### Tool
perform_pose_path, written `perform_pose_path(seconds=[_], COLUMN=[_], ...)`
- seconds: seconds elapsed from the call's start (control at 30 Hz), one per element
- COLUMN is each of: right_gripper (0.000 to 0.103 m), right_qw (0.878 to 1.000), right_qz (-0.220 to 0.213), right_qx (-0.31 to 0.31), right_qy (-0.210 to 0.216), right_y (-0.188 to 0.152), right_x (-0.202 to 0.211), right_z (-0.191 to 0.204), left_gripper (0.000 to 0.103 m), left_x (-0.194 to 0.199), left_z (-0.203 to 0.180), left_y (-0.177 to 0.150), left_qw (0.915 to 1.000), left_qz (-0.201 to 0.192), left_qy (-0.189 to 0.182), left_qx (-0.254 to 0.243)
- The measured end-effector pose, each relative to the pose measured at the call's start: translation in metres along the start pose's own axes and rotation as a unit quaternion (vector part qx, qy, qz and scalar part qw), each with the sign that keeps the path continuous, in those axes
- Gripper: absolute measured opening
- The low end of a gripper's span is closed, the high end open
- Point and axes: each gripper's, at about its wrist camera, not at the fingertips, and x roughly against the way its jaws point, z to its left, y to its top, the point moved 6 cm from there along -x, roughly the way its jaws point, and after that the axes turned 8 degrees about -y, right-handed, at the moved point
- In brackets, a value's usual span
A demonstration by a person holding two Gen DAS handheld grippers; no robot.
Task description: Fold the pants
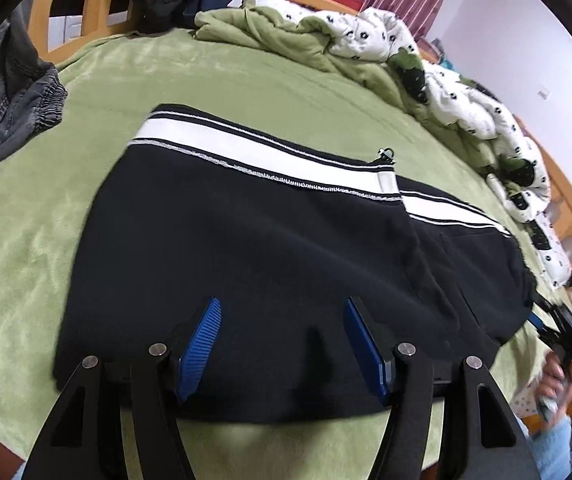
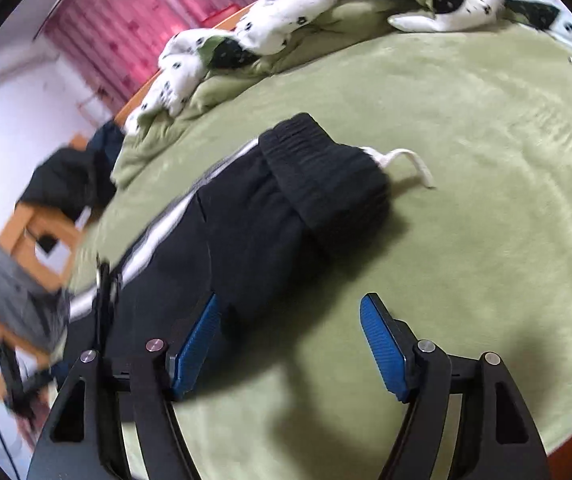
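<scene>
The pants [image 1: 265, 248] are lying once-folded on the bed [image 1: 125, 80]. Left tongs [image 1: 281, 344] are hovering open and empty over their near edge; right tongs [image 2: 290, 344], open and empty, by the waistband [image 2: 326, 172]. Next, probably: gripping both ends for a second fold.

Broad bare stretches of the plush green blanket [image 2: 486, 200] lie open to the right of the black track pants with white side stripes [image 1: 245, 240] and along their near edge. The far side is blocked by a heaped white quilt with black spots [image 1: 466, 96]; grey denim trousers [image 1: 9, 100] crowd the left corner
</scene>
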Motion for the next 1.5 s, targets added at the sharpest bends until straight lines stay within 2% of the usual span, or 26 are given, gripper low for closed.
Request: perform_pose_path(seconds=[0.07, 0.17, 0.2, 0.23, 0.3, 0.33, 0.4, 0.47, 0.53, 0.6, 0.7, 0.8, 0.9, 0.97, 1.0, 1.1, 1.17, 1.27, 1.37, 1.5], right_gripper=[0.077, 0.079, 0.074, 0.054, 0.042, 0.041, 0.041, 0.048, 0.052, 0.058, 0.063, 0.063, 0.063, 0.063, 0.063, 0.063, 0.063, 0.063, 0.063, 0.063], right_qw=[0.998, 0.990, 0.988, 0.988, 0.993, 0.994, 0.995, 0.999, 0.999, 0.999, 0.998, 0.993, 0.988, 0.985, 0.985, 0.984, 0.980, 0.973, 0.966, 0.957], right_qz=[0.006, 0.029, 0.024, 0.008, -0.036, -0.055, -0.064, -0.033, 0.020, 0.011, -0.001, -0.020, -0.032, -0.041, -0.042, -0.028, -0.012, -0.014, -0.026, -0.038], right_qx=[-0.062, -0.137, -0.152, -0.154, -0.109, -0.089, -0.067, -0.034, -0.025, -0.046, -0.019, 0.027, 0.072, 0.096, 0.106, 0.126, 0.144, 0.172, 0.203, 0.223], right_qy=[0.015, 0.010, 0.005, -0.009, 0.015, 0.031, 0.032, -0.009, -0.037, -0.026, -0.065, -0.114, -0.132, -0.134, -0.132, -0.125, -0.134, -0.150, -0.158, -0.183], right_y=[0.009, 0.026, 0.033, 0.042, 0.058, 0.062, 0.061, 0.055, 0.039, 0.028, 0.018, 0.012, 0.000, -0.009, -0.016, -0.035, -0.050, -0.066, -0.077, -0.084], right_x=[-0.021, -0.050, -0.053, -0.049, -0.026, -0.015, -0.008, -0.020, -0.034, -0.020, 0.009, 0.035, 0.056, 0.065, 0.066, 0.060, 0.052, 0.049, 0.050, 0.050], right_z=[0.002, -0.001, -0.002, -0.001, 0.011, 0.016, 0.019, 0.013, -0.004, -0.019, -0.022, -0.013, 0.005, 0.020, 0.029, 0.049, 0.063, 0.077, 0.092, 0.101], left_gripper=[0.061, 0.062, 0.062, 0.062, 0.062, 0.062, 0.062, 0.062, 0.062, 0.062, 0.062, 0.062, 0.062, 0.063, 0.064, 0.065, 0.065, 0.065, 0.065, 0.064], left_x=[0.011, 0.020, 0.022, 0.022, 0.024, 0.025, 0.028, 0.027, 0.024, 0.018, 0.007, 0.013, 0.041, 0.061, 0.067, 0.064, 0.061, 0.054, 0.046, 0.033], left_z=[0.008, 0.016, 0.018, 0.019, 0.020, 0.018, 0.014, 0.010, 0.009, 0.012, 0.020, 0.018, 0.022, 0.037, 0.047, 0.072, 0.090, 0.107, 0.111, 0.107], left_y=[-0.006, -0.016, -0.019, -0.021, -0.024, -0.025, -0.025, -0.025, -0.023, -0.023, -0.030, -0.037, -0.043, -0.050, -0.054, -0.063, -0.065, -0.064, -0.062, -0.055], left_qw=[0.9999, 0.9997, 0.9999, 0.9999, 0.9994, 0.9990, 0.9986, 0.9980, 0.9976, 0.9978, 0.9955, 0.9949, 0.9983, 0.9956, 0.9942, 0.9924, 0.9871, 0.9766, 0.9674, 0.9662], left_qz=[-0.009, -0.010, -0.010, -0.010, -0.009, -0.012, -0.019, -0.024, -0.023, -0.020, -0.004, -0.011, -0.047, -0.088, -0.095, -0.083, -0.092, -0.106, -0.120, -0.127], left_qy=[-0.011, -0.019, -0.011, -0.003, 0.018, 0.022, 0.017, 0.017, 0.024, 0.032, 0.070, 0.068, 0.019, 0.030, 0.034, 0.014, 0.006, -0.046, -0.084, -0.084], left_qx=[0.009, 0.009, -0.001, -0.010, -0.030, -0.037, -0.046, -0.056, -0.060, -0.056, -0.063, -0.074, -0.030, 0.014, 0.037, 0.090, 0.131, 0.181, 0.207, 0.208])
